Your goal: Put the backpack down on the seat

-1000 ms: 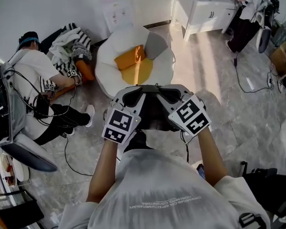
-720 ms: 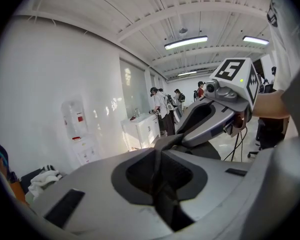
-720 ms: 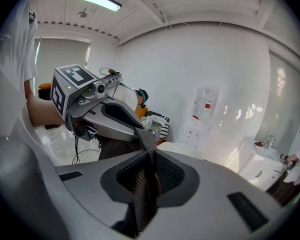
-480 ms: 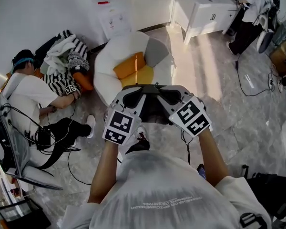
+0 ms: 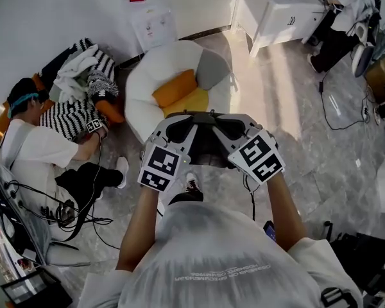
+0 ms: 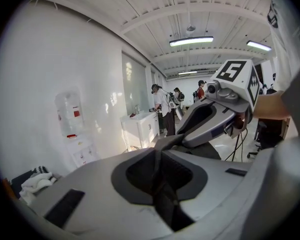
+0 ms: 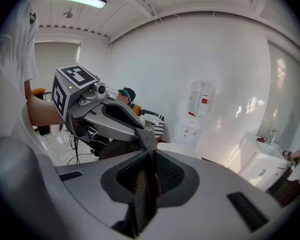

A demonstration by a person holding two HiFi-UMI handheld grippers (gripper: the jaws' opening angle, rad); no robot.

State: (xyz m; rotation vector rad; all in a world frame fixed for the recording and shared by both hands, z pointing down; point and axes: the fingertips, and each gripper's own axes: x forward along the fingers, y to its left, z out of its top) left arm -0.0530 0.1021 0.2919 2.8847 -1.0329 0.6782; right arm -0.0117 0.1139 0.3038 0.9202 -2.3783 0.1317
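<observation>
Two grippers meet tip to tip at the centre of the head view. The left gripper and the right gripper each pinch the top of the dark backpack, so it hangs between them, clear of the floor. The seat, a white round chair holding an orange cushion, lies just above them in the frame, so the bag looks carried toward it and not yet set down. In the left gripper view the jaws are pressed together on a dark strap running down the lower centre, a grip I judge tight enough to bear weight. In the right gripper view the jaws likewise clamp a grey woven strap, its end poking up at centre. Two holds probably share the load and keep the bag from swinging.
</observation>
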